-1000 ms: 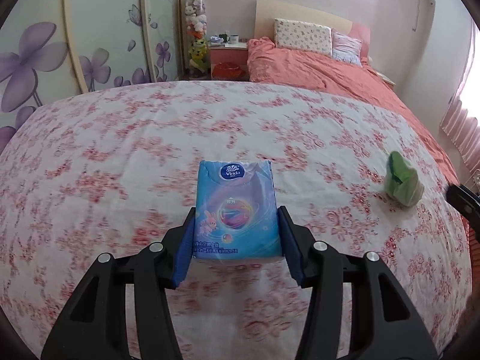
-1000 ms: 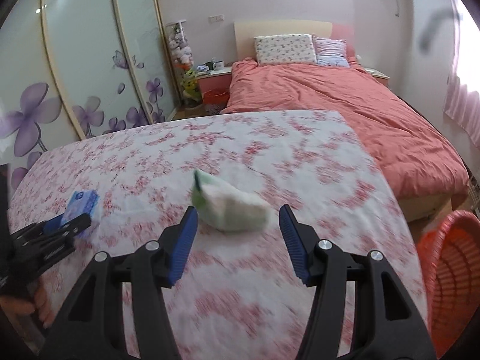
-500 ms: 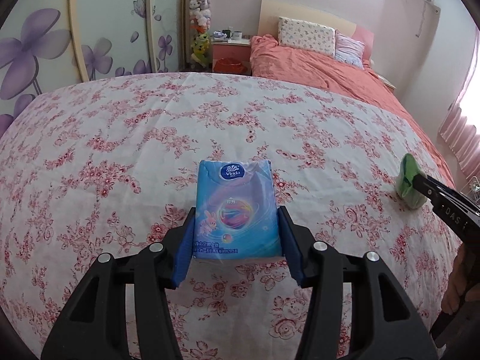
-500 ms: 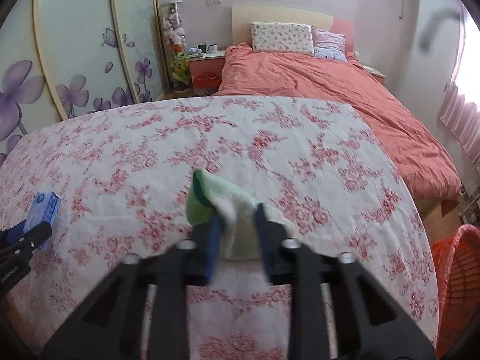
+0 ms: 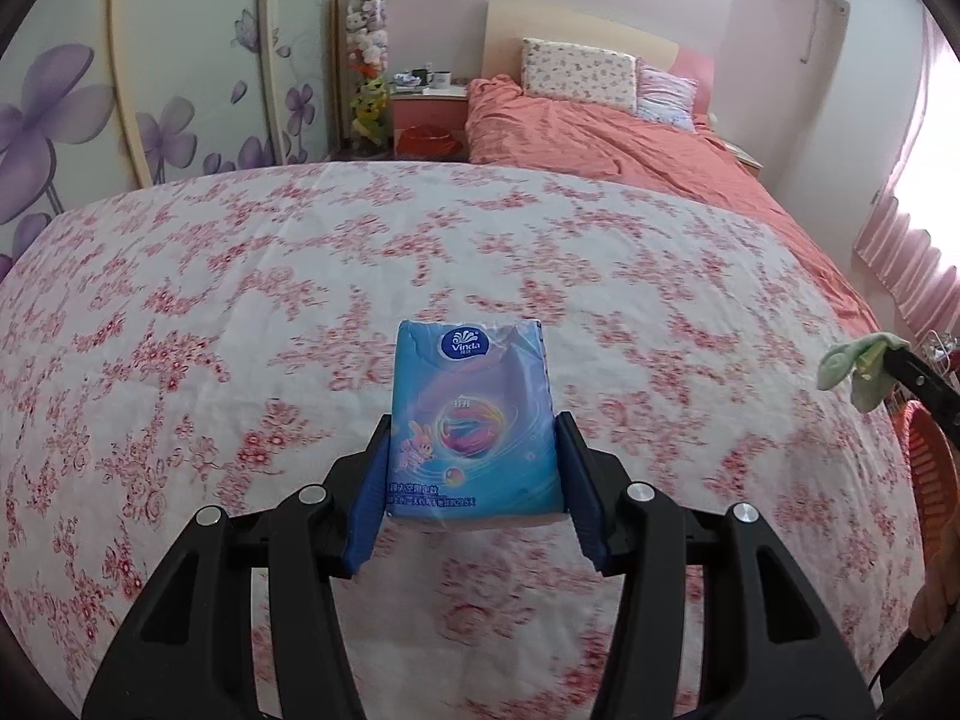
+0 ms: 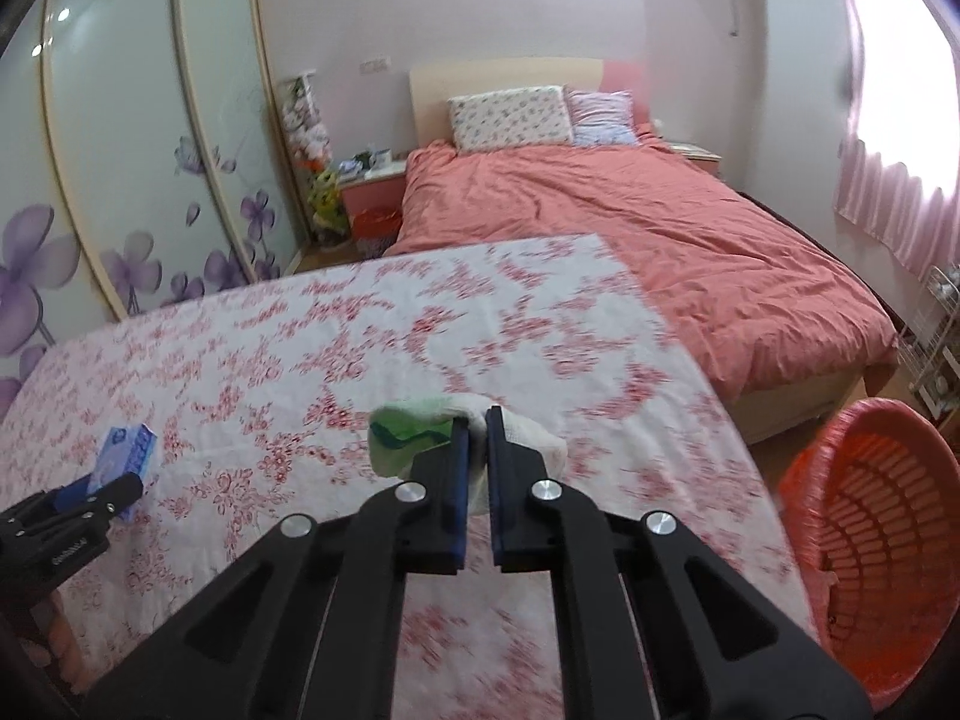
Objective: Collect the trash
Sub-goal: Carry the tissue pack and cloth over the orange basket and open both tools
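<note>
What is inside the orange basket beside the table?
The orange basket shows only its slatted inner wall; no trash is visible there. Its bottom is cut off by the right wrist view's edge, so it cannot be seen.

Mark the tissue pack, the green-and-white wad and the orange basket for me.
tissue pack (image 5: 474, 420), left wrist view, middle of its printed front.
green-and-white wad (image 6: 402, 441), right wrist view, its green end.
orange basket (image 6: 870, 516), right wrist view, slatted inner wall.
</note>
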